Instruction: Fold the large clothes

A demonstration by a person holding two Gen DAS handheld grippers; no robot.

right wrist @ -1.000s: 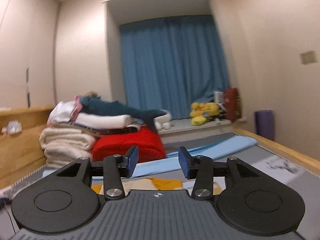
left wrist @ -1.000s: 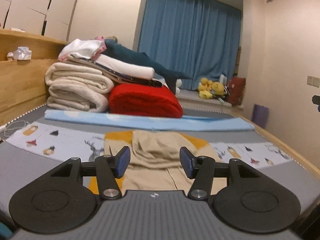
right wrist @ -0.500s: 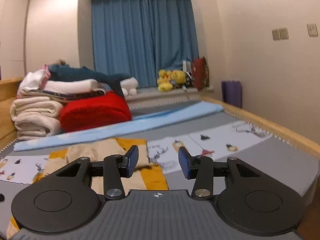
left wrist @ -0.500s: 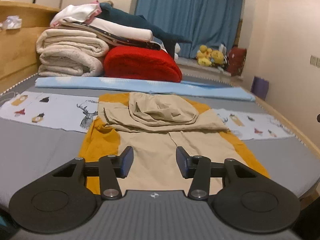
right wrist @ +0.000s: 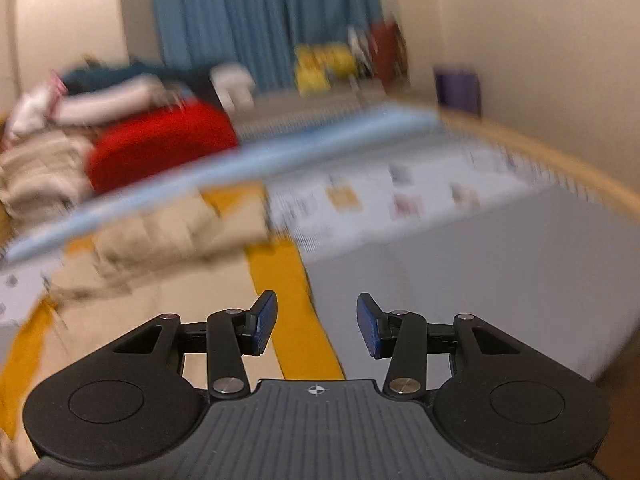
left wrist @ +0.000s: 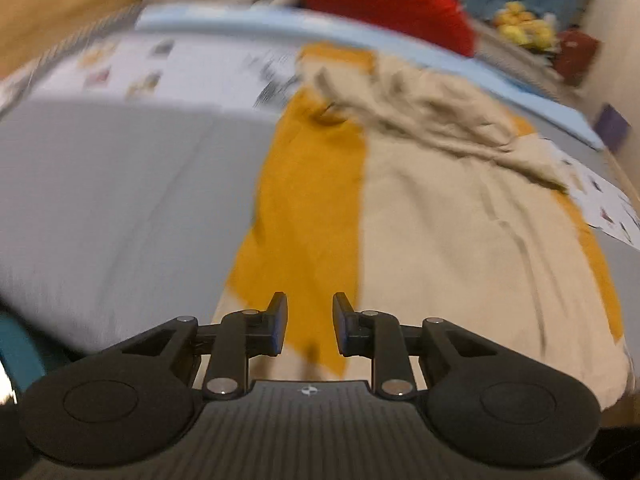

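Hovering over the garment (left wrist: 460, 232), both hand-held grippers seemingly gape, empty.

Both claws look alike. The left claw (left wrist: 308, 330) is matte black: 2 round discs flank a ribbed plate with a small crosshair mark, with silver screws on its linkage arms. The right claw (right wrist: 316, 322) has blue-padded fingertips (right wrist: 369, 326).

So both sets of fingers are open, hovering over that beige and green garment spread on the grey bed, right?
Not quite: the garment is beige with mustard-yellow side panels, not green, as the left wrist view shows. The rest holds: the left gripper and right gripper are open above it on the grey bed.
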